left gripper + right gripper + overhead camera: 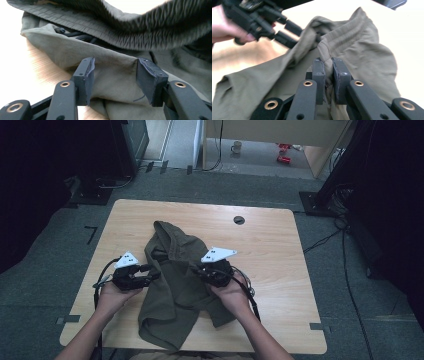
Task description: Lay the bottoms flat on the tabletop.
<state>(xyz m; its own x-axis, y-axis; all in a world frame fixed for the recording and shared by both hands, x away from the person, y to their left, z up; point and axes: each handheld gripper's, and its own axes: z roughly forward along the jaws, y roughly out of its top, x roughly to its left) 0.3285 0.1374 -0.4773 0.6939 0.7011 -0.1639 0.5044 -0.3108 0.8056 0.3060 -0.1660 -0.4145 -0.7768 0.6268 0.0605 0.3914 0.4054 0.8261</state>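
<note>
Where folds hid its shape, the crumpled olive garment [175,285] lay mid-table, waistband ribbed | left gripper [113,75] stood parted, cloth between, unpinched | right gripper [329,75] clamped a gathered fold | wooden table [270,245]

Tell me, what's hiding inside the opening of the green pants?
Inside the green pants, a black drawstring shows under the ribbed waistband. Deeper in is covered by cloth.

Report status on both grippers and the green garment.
Right gripper shut on a fold of the green garment. Left gripper open, cloth between its pads, no pinch. Nothing else on the table.
</note>
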